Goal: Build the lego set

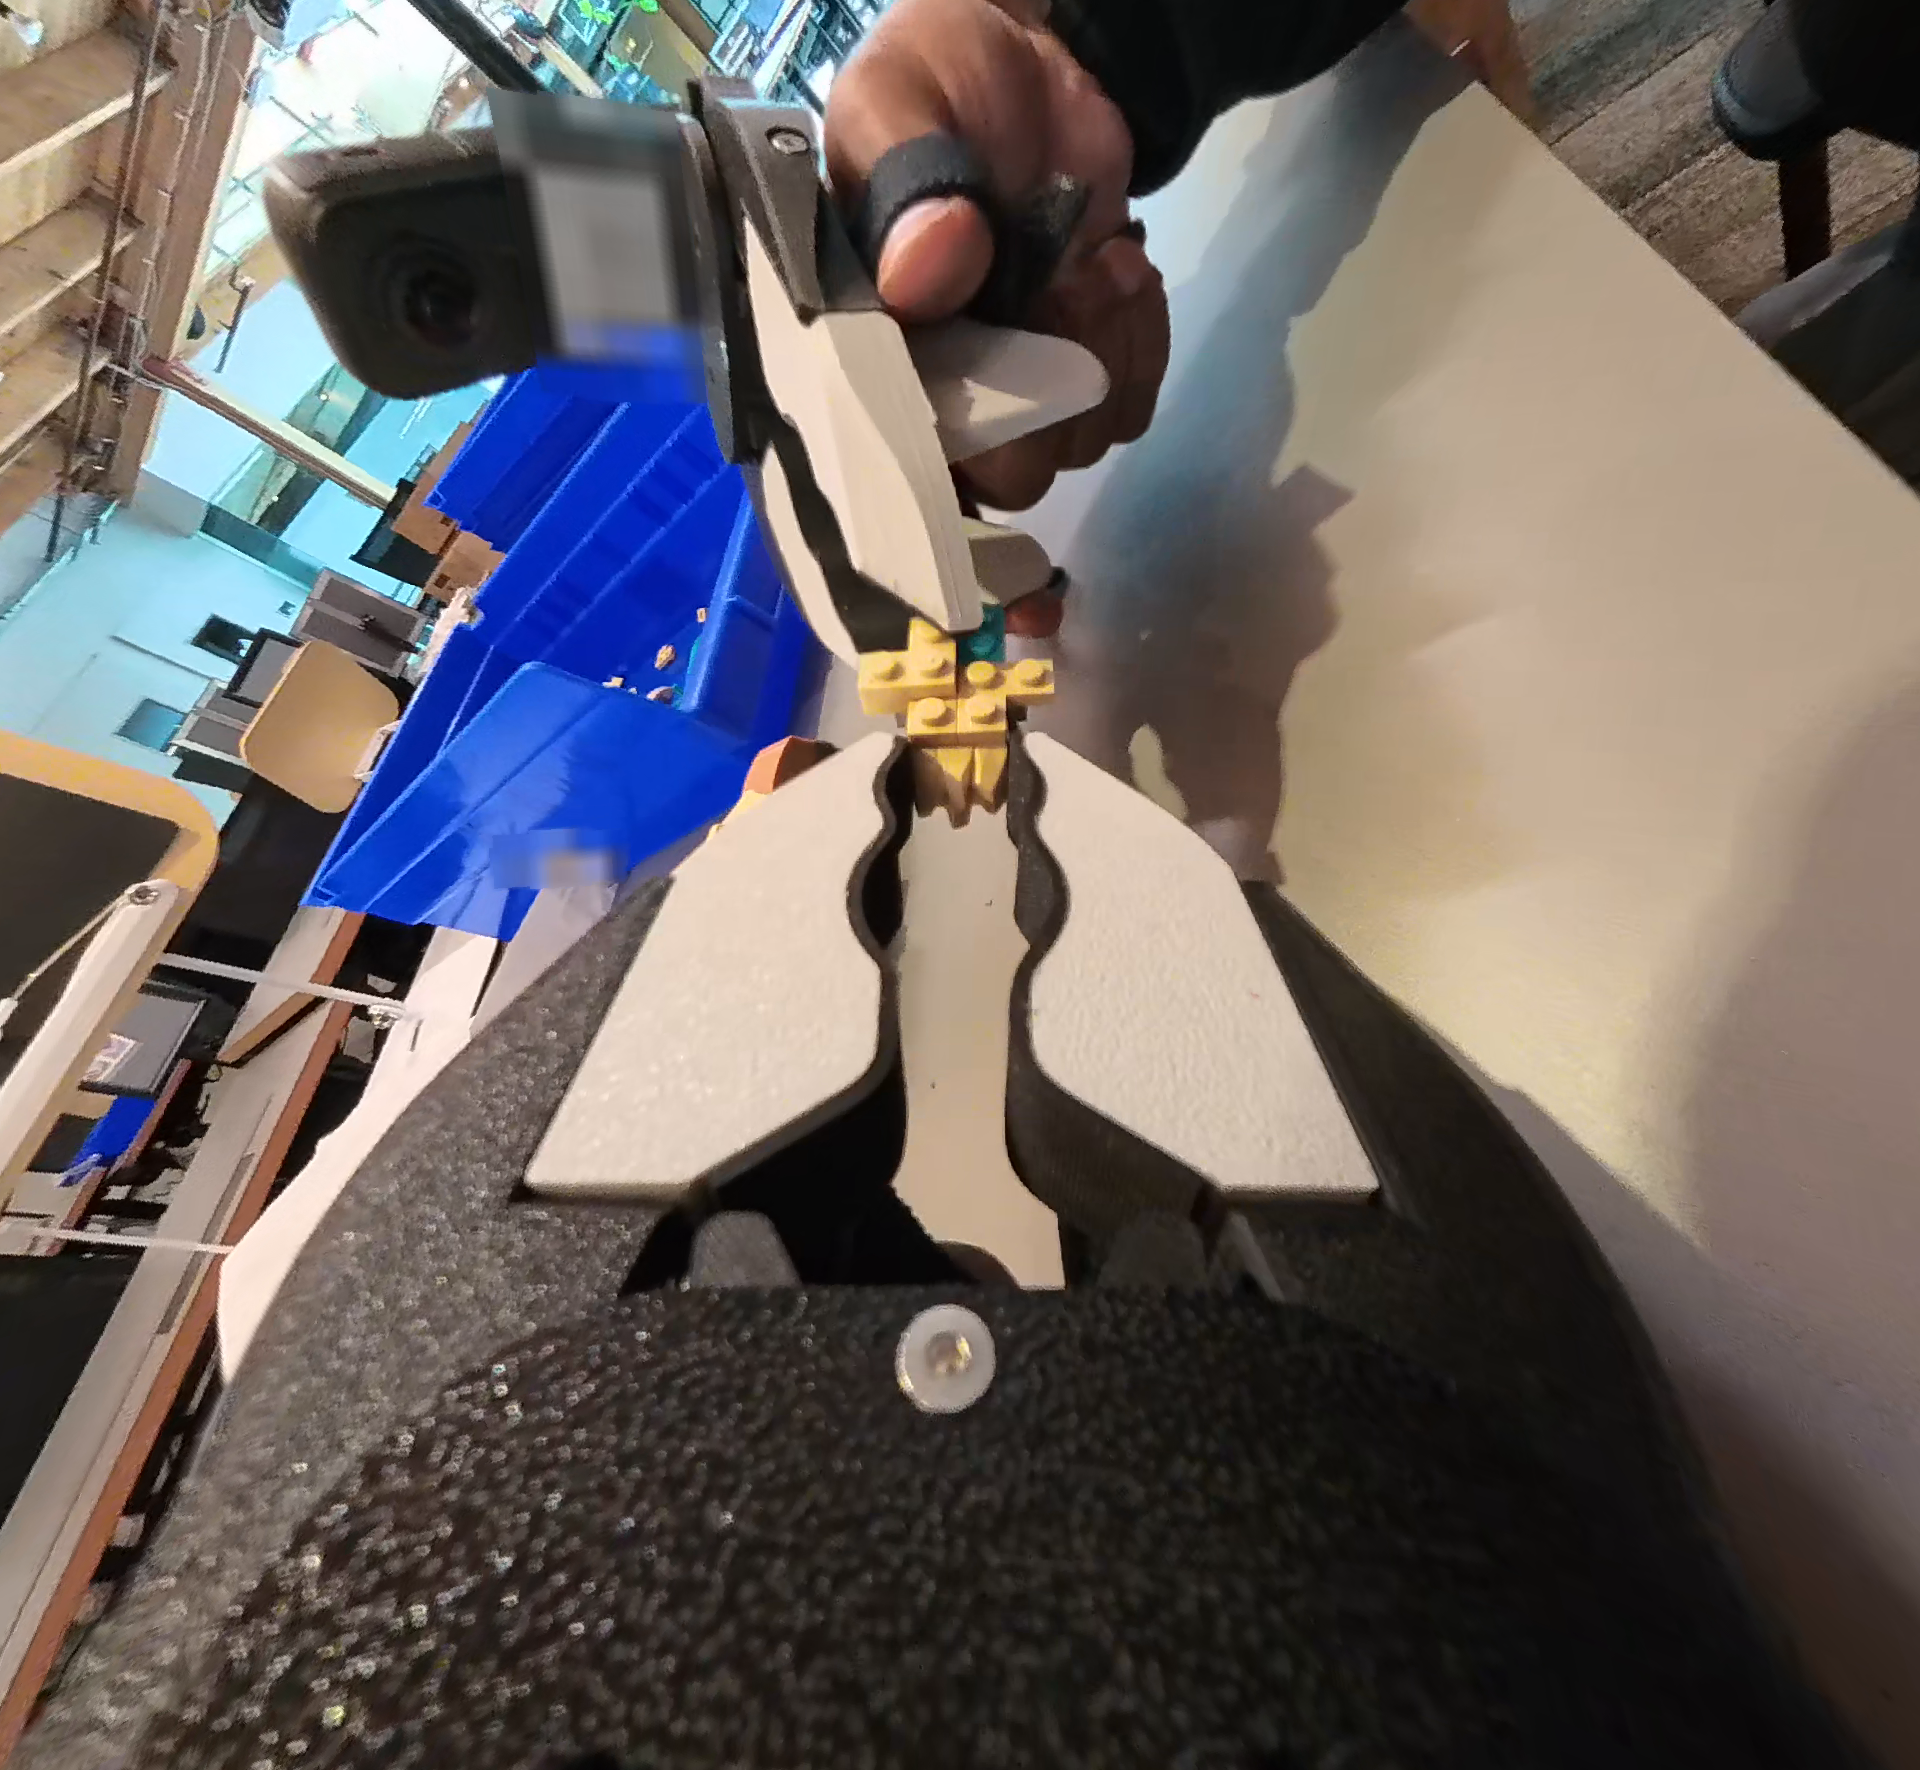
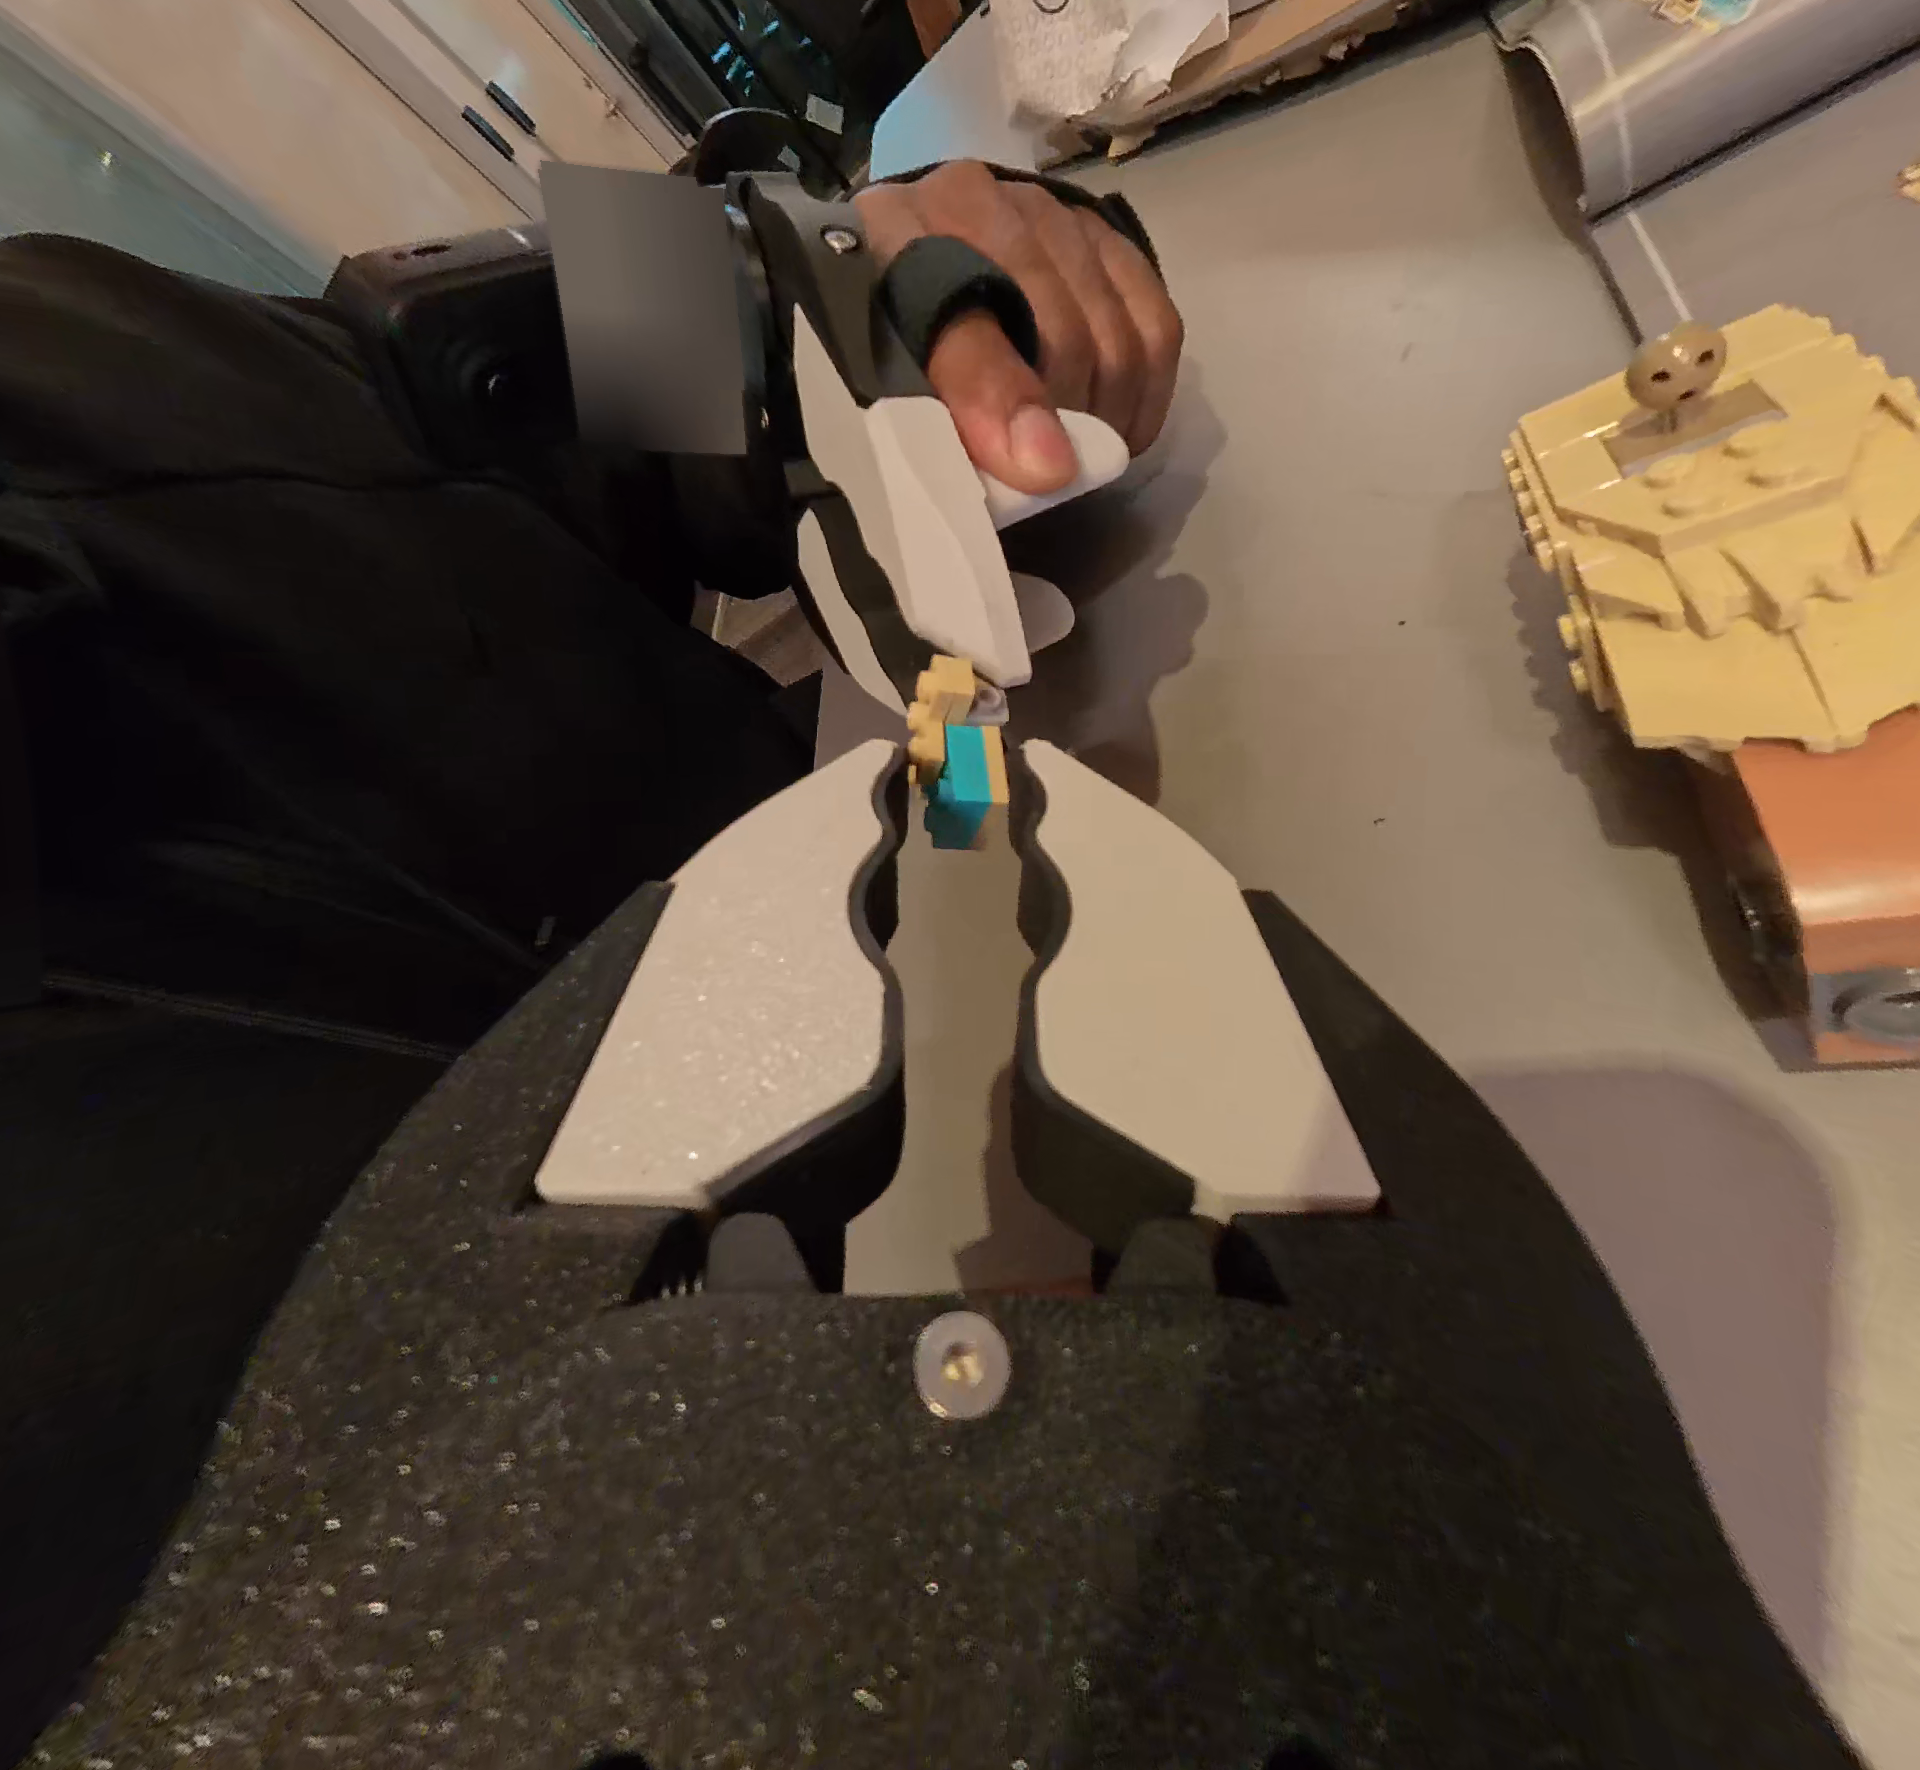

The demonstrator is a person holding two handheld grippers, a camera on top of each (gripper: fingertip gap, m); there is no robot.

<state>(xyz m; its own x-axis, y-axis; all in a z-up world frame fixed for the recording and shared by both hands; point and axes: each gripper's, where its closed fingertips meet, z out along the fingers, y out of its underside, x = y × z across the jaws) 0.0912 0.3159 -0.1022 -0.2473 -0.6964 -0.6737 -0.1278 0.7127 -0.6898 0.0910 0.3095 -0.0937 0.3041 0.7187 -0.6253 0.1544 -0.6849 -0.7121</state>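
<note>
Both grippers meet over the worktop (image 2: 1351, 577) on one small lego assembly (image 1: 956, 702) of tan plates with a teal brick. The left gripper (image 1: 951, 764) is closed on its tan lower end, the studs facing the camera. The right gripper (image 2: 961, 775) is closed on the teal and tan end. Each gripper shows in the other's view, held by a hand (image 1: 997, 193). To the right on the worktop stands a larger tan and brown lego model (image 2: 1714, 598). Blue bins (image 1: 582, 577) sit at far left.
</note>
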